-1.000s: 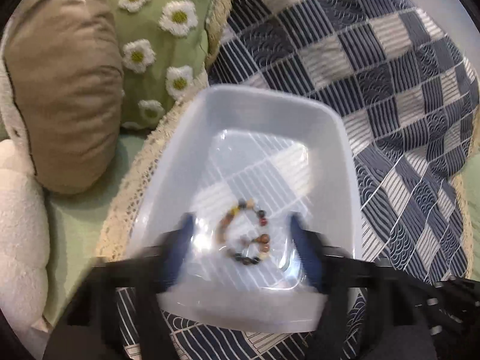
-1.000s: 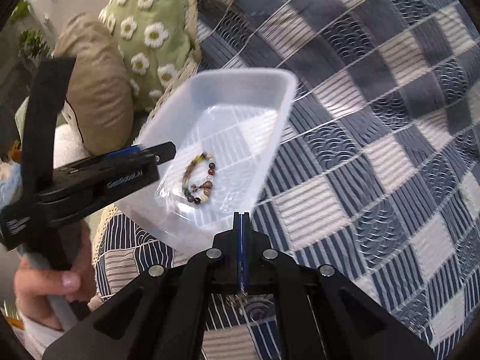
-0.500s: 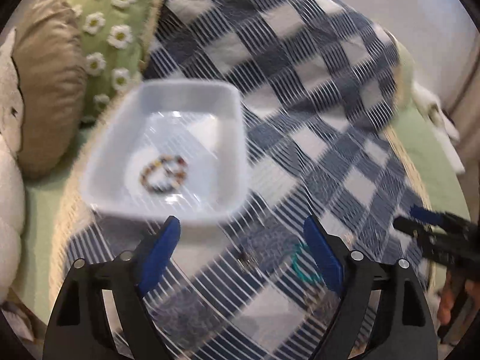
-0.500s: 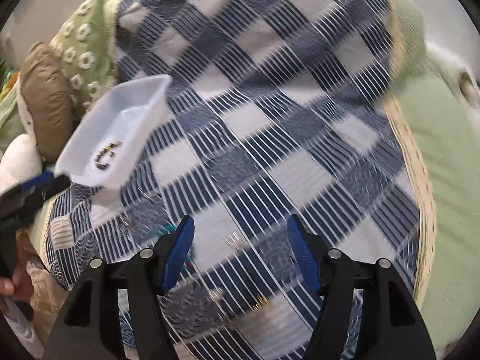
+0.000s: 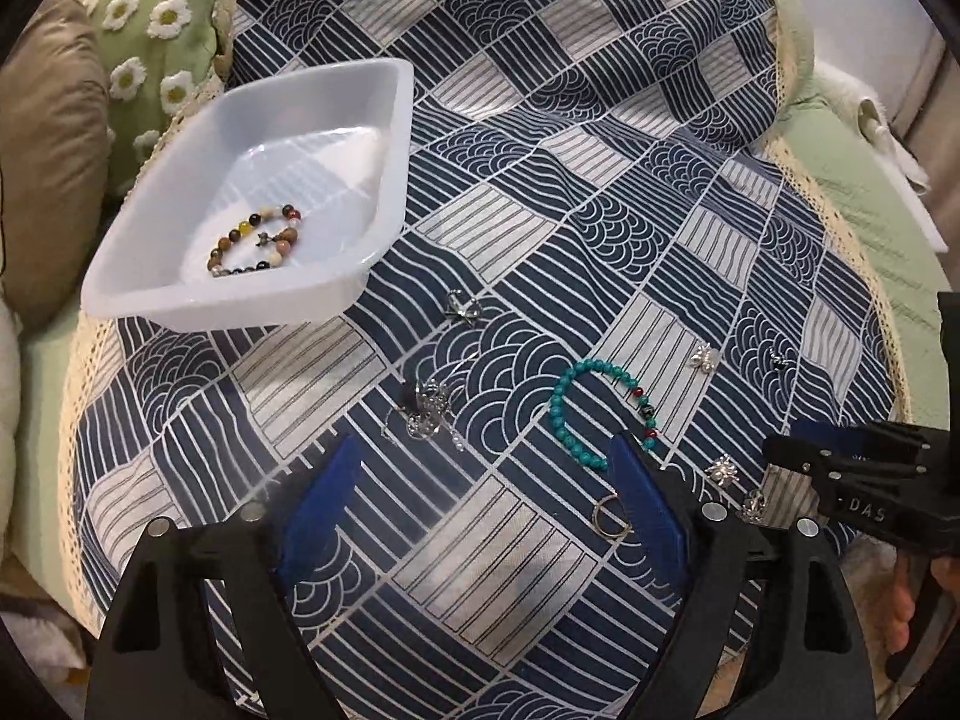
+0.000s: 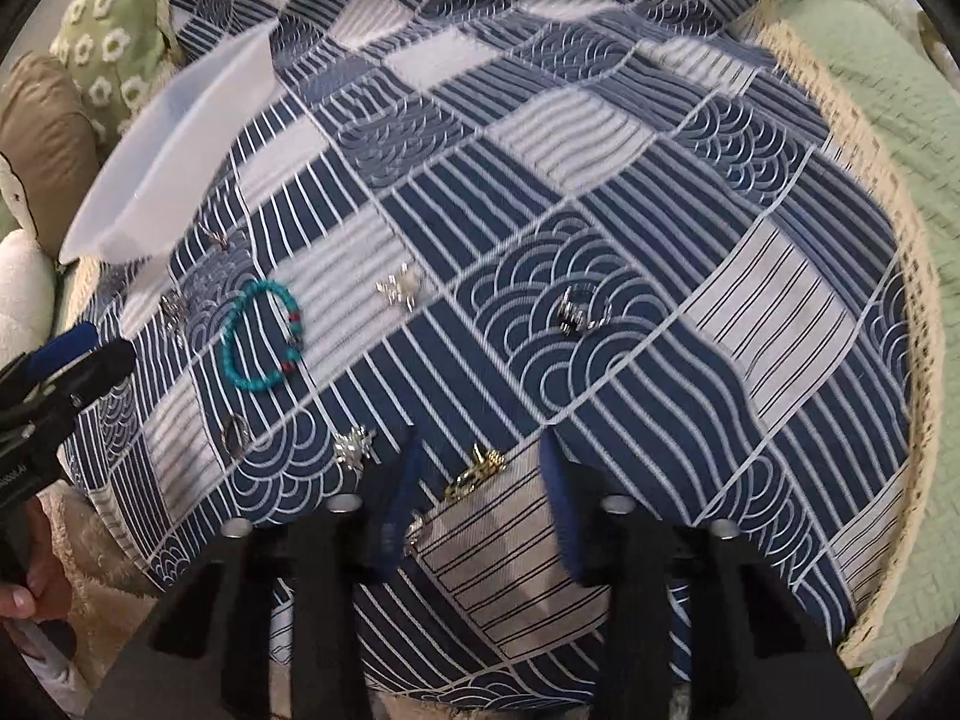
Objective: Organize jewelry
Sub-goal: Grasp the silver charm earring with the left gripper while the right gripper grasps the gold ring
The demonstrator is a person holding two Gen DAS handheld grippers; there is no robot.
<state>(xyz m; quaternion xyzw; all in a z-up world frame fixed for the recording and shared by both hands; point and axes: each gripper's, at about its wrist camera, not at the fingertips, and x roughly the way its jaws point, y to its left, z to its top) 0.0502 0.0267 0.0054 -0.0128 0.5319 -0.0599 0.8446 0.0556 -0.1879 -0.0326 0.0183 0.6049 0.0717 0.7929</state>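
Note:
A translucent white tray (image 5: 384, 120) sits at the upper left of the checked cloth and holds a brown bead bracelet (image 5: 255, 240). A teal bead bracelet (image 5: 567, 414) lies on the cloth just ahead of my left gripper (image 5: 480, 480), which is open and empty. A silver ring (image 5: 609, 516) lies by its right finger, and a silver charm cluster (image 5: 429, 411) lies ahead of its left finger. My right gripper (image 6: 480, 480) points down at the cloth, jaws closing. A small gold piece (image 6: 474, 471) lies between its fingers, untouched by the pads. The teal bracelet (image 6: 258, 336) is to its left.
Several small silver pieces (image 6: 402, 288) (image 6: 579, 309) (image 6: 354, 447) are scattered over the blue and white cloth (image 6: 600, 180). Green daisy cushion (image 5: 156, 18) and tan cushion (image 5: 48, 138) stand behind the tray. Lace edge and green bedding (image 6: 870, 120) lie at the right.
Both grippers have left the tray and dropped toward the scattered jewelry on the cloth. The right gripper went from shut to wide open, then narrowed around the gold piece.

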